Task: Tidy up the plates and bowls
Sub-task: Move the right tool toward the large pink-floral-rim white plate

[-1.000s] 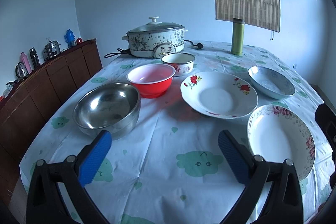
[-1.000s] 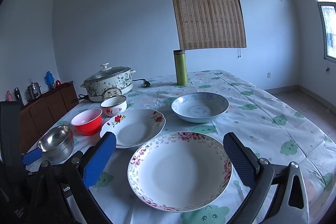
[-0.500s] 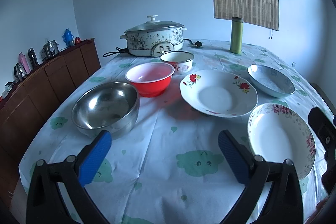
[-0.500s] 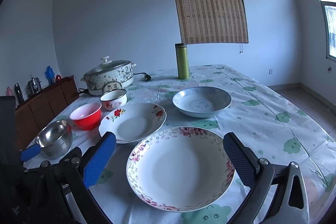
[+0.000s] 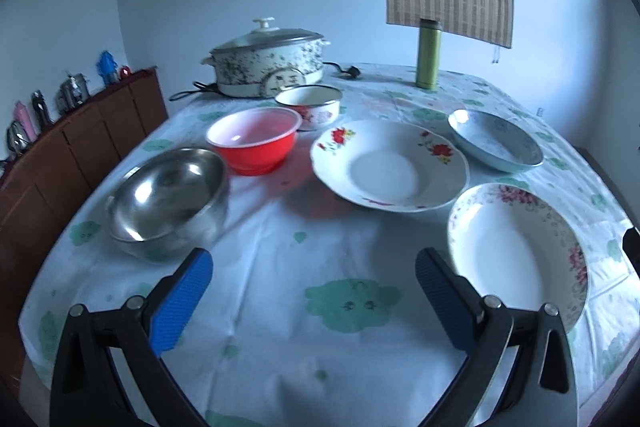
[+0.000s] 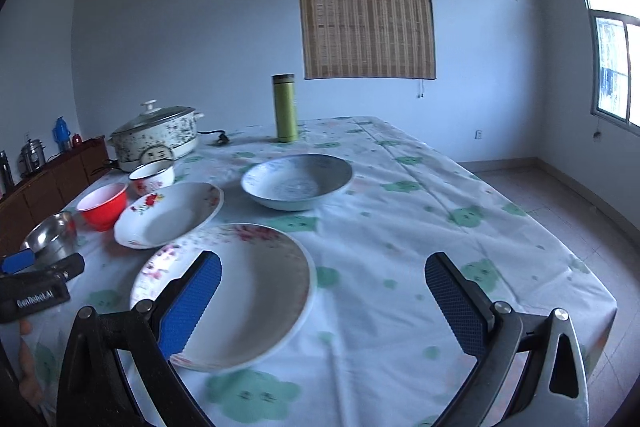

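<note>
On the tablecloth stand a steel bowl [image 5: 168,199], a red bowl [image 5: 254,139], a small enamel bowl with flowers [image 5: 309,106], a red-flowered plate [image 5: 390,167], a grey-blue deep plate [image 5: 494,139] and a pink-flowered plate [image 5: 516,251]. My left gripper [image 5: 312,301] is open over bare cloth, with the steel bowl ahead on its left. My right gripper [image 6: 322,301] is open, and its left finger overlaps the pink-flowered plate [image 6: 248,291]. The grey-blue plate [image 6: 298,181] and red-flowered plate [image 6: 168,213] lie beyond it.
An electric pot with a lid [image 5: 266,61] and its cord sit at the far side, near a green flask [image 5: 428,55]. A wooden sideboard [image 5: 72,147] with small items runs along the left. The table's right edge [image 6: 560,255] drops to a tiled floor.
The right gripper has swung to the right, so the pink-flowered plate now lies under its left finger instead of between both. The left gripper barely moved.
</note>
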Tool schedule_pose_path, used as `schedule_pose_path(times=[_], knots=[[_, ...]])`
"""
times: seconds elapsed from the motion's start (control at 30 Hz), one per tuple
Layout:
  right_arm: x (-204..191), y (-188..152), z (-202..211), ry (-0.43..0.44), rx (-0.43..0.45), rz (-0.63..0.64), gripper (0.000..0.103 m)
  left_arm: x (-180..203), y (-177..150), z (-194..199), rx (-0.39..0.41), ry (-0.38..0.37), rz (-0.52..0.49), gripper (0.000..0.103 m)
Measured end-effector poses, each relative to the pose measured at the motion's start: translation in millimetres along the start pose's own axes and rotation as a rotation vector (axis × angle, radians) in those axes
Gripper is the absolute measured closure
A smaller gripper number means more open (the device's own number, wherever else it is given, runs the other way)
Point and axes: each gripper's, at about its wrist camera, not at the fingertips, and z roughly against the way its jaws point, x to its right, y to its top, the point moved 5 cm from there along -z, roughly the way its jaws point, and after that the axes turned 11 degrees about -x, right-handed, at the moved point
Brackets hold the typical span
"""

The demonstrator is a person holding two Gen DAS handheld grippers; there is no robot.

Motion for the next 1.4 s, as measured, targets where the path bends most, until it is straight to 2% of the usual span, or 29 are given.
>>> schedule_pose_path(times=[0.13, 0.3, 0.53, 0.6, 0.67, 0.7, 0.87, 0.97, 1.03, 1.07, 1.13, 1.23, 1.3, 1.4], knots=[[11, 2, 5, 0.01, 0.019, -0.008, 0.0, 5, -2, -4, -0.004, 0.002, -0.012, 0.0], [11, 5, -2, 0.056, -0.004, 0.005, 0.001, 6, -3, -8, -0.021, 0.008, -0.01, 0.0], [18, 10, -10, 0.076, -0.027, 0.017, 0.001, 0, 1, -10, -0.025, 0.023, 0.007, 0.001], [21, 9, -14, 0.084, -0.041, 0.014, 0.007, 2, 1, -11, -0.026, 0.02, 0.006, 0.002], [24, 8, -19, 0.084, -0.057, 0.011, 0.022, 6, 1, -13, -0.028, 0.02, -0.006, 0.002], [25, 7, -22, 0.09, -0.071, 0.006, 0.024, 8, 1, -13, -0.028, 0.019, -0.01, 0.002], [31, 3, -31, 0.131, -0.11, -0.023, 0.025, 17, 4, -14, -0.022, 0.021, -0.045, 0.002], [28, 12, -32, 0.186, -0.133, -0.009, 0.025, 9, 11, -13, -0.016, 0.034, -0.021, 0.002], [23, 21, -30, 0.2, -0.125, 0.015, 0.027, 2, 15, -12, -0.004, 0.03, 0.009, 0.007], [19, 25, -29, 0.191, -0.114, 0.037, 0.032, 1, 16, -13, -0.005, 0.027, 0.015, 0.01], [12, 29, -30, 0.172, -0.105, 0.074, 0.035, 3, 14, -19, -0.032, 0.015, 0.008, 0.012], [7, 25, -38, 0.2, -0.14, 0.076, 0.035, 9, 11, -26, -0.068, -0.013, -0.001, 0.012], [9, 21, -47, 0.202, -0.171, 0.069, 0.04, 15, 11, -27, -0.07, -0.026, -0.023, 0.012], [12, 21, -56, 0.245, -0.212, 0.038, 0.04, 13, 16, -25, -0.048, 0.012, -0.022, 0.012]])
